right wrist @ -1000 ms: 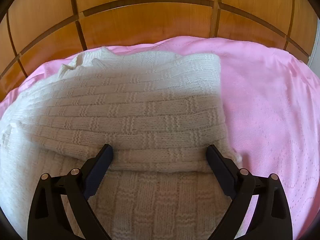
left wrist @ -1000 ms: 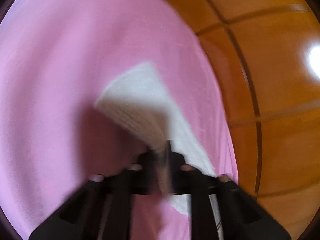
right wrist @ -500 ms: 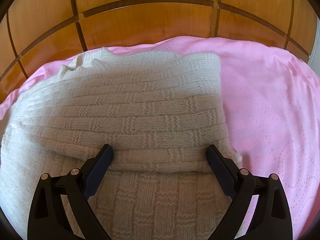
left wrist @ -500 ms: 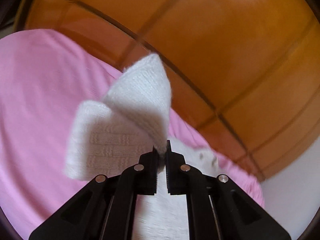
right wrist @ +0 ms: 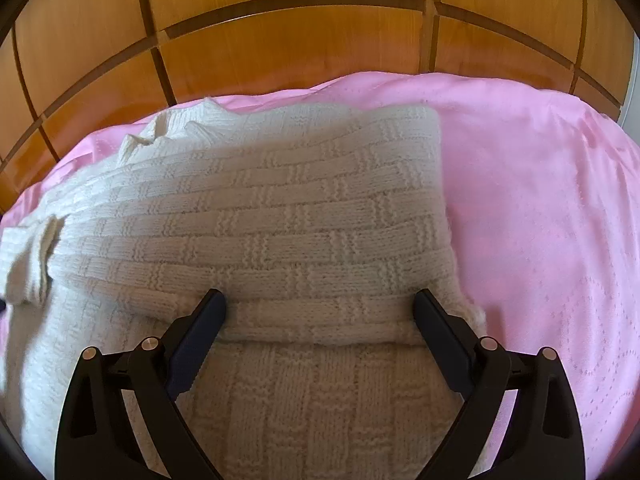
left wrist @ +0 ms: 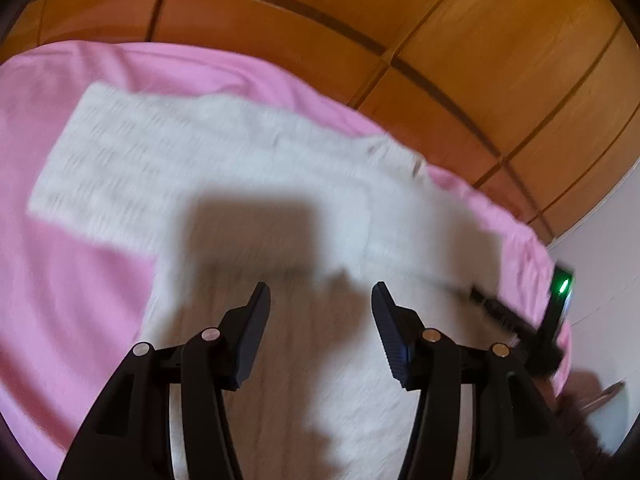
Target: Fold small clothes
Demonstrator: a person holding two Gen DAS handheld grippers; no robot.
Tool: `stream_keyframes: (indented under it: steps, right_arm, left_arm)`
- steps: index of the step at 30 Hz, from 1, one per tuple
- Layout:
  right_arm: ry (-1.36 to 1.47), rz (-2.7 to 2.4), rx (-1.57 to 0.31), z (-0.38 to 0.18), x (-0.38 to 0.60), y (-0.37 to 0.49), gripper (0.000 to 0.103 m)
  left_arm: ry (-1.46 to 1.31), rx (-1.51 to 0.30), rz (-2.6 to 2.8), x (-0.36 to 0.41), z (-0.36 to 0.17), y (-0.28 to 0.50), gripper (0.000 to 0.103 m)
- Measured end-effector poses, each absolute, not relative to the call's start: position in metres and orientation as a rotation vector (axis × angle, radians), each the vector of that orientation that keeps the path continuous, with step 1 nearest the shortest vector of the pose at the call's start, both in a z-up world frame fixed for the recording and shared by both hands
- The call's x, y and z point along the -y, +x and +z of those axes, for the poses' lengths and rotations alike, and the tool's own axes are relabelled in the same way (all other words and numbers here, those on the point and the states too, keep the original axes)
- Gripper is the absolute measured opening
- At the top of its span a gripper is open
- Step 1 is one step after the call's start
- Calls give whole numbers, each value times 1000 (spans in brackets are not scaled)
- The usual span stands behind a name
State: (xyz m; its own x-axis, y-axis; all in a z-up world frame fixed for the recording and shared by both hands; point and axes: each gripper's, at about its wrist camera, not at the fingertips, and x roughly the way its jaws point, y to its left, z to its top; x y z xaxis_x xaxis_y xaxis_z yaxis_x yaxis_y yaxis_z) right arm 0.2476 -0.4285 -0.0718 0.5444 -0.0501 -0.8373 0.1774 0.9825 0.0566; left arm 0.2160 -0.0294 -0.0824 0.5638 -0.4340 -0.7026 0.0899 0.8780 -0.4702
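A cream knit sweater (right wrist: 256,240) lies on a pink sheet (right wrist: 540,208) before a panelled wood headboard (right wrist: 288,40); one part of the knit is folded over the rest, its folded edge running across just ahead of the right gripper (right wrist: 320,300); that gripper hovers low over the sweater with jaws spread wide and nothing between them, the fingertips (right wrist: 214,300) close to the fold; a loose flap of knit (right wrist: 32,264) sits at the sweater's left edge, with a ruffled part (right wrist: 168,128) at the far end near the headboard.

From the left wrist, the view is blurred; the left gripper (left wrist: 320,296) is above the sweater (left wrist: 200,168) with jaws apart and empty, casting a blocky shadow (left wrist: 256,232) on the knit; a rectangular part of the sweater reaches out to the left across the sheet (left wrist: 60,300); the headboard (left wrist: 440,20) curves behind; at the right edge the other gripper (left wrist: 520,320) shows as a dark shape with a green light (left wrist: 563,286), next to a white wall (left wrist: 600,240).
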Motion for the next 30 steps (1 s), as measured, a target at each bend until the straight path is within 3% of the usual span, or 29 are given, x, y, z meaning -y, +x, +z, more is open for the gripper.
stream_keyframes:
  steps: [5, 10, 17, 18, 19, 20, 21, 30]
  right_arm:
    - [223, 30, -916, -33, 391, 244, 75]
    - [251, 319, -999, -31, 308, 263, 51]
    - [245, 376, -1147, -66, 228, 302, 51]
    - [206, 359, -1135, -67, 219, 305, 45]
    - [174, 359, -1121, -66, 212, 306, 28]
    - [142, 354, -1117, -63, 207, 305, 20]
    - [112, 351, -1106, -57, 203, 304, 5]
    - [143, 345, -834, 57, 249, 303, 5]
  left_arm:
    - [-394, -941, -277, 9, -103, 176, 51]
    - [-380, -926, -276, 5, -109, 167, 49]
    - [-381, -909, -277, 2, -117, 165, 50]
    - [-368, -904, -278, 2, -117, 164, 50]
    - [-363, -901, -279, 3, -118, 164, 50]
    - [-360, -898, -280, 3, -118, 164, 50]
    - [-360, -897, -283, 2, -118, 163, 50]
    - [-354, -892, -282, 4, -122, 166, 51]
